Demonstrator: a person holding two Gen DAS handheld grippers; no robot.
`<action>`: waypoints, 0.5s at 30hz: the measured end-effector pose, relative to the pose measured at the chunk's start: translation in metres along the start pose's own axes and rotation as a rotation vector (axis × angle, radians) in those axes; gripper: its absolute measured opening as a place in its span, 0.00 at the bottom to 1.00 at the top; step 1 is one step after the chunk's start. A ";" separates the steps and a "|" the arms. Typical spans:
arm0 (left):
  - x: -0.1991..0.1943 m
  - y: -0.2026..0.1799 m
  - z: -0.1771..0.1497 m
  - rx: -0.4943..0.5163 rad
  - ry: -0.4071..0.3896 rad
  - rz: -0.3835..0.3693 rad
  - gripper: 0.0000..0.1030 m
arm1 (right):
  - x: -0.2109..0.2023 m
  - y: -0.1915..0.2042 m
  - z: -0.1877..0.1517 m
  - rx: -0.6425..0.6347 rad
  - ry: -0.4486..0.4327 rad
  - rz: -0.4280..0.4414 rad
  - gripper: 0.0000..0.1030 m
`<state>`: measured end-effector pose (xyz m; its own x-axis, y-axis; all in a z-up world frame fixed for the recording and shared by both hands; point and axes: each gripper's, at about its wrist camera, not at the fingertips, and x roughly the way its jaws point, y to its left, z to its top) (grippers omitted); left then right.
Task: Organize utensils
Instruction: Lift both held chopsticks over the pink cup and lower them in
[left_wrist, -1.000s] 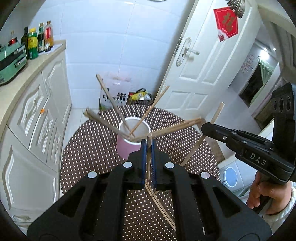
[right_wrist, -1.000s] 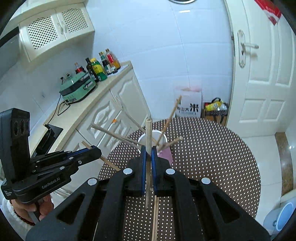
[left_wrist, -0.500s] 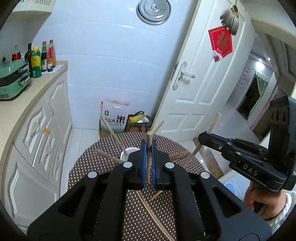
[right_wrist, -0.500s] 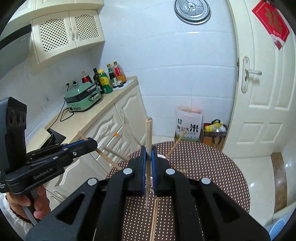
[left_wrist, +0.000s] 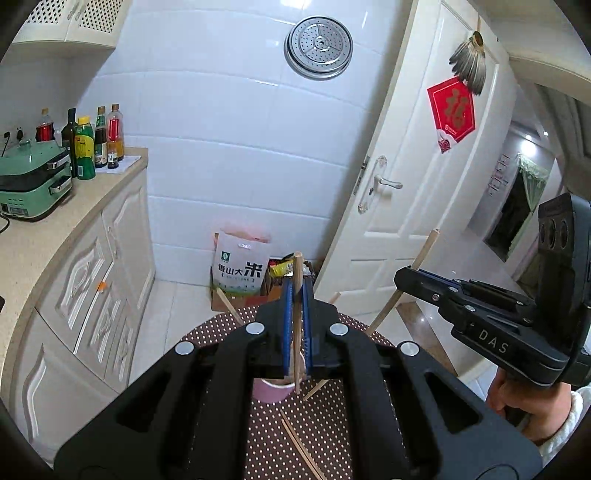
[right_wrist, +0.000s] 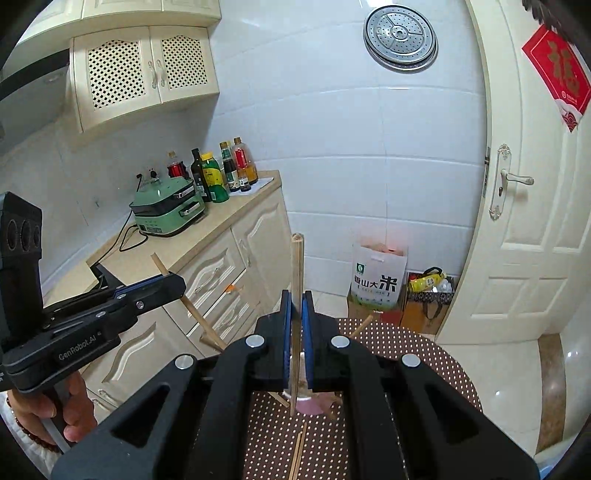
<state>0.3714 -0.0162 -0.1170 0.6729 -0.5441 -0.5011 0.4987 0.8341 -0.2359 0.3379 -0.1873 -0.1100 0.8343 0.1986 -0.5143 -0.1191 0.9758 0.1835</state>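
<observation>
Nearest the left wrist camera, the left gripper has its blue-padded jaws pinched together on one wooden chopstick, which stands almost upright between them with its tip above the fingers. Nearest the right wrist camera, the right gripper is likewise clamped tight on a second chopstick, also held close to upright.

Just beyond and below each set of fingers sits a pink cup, mostly hidden by the gripper bodies. It stands on a round table with a brown, white-dotted cloth. Two loose chopsticks lie on the cloth in front of the cup. Other sticks seem to lean out of the cup, though the grippers block where they start.

Each camera also sees the other gripper off to the side, held in a hand and gripping its stick at a slant.

Farther back, a white rice bag stands on the floor against the tiled wall, next to a white door. Along the left, a counter carries a green cooker and a cluster of bottles. A round metal steamer plate hangs high on the wall.
</observation>
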 end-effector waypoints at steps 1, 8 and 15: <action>0.004 0.000 0.002 0.001 -0.002 0.009 0.05 | 0.001 -0.001 0.002 -0.002 -0.001 0.000 0.04; 0.025 0.004 0.002 -0.026 -0.010 0.040 0.05 | 0.021 -0.007 0.013 -0.029 0.001 0.007 0.04; 0.055 0.005 -0.020 -0.006 0.072 0.082 0.05 | 0.037 -0.016 0.014 -0.049 0.016 0.000 0.04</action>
<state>0.3999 -0.0398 -0.1627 0.6699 -0.4663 -0.5777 0.4403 0.8761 -0.1966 0.3779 -0.1969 -0.1200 0.8254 0.1999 -0.5280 -0.1461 0.9790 0.1423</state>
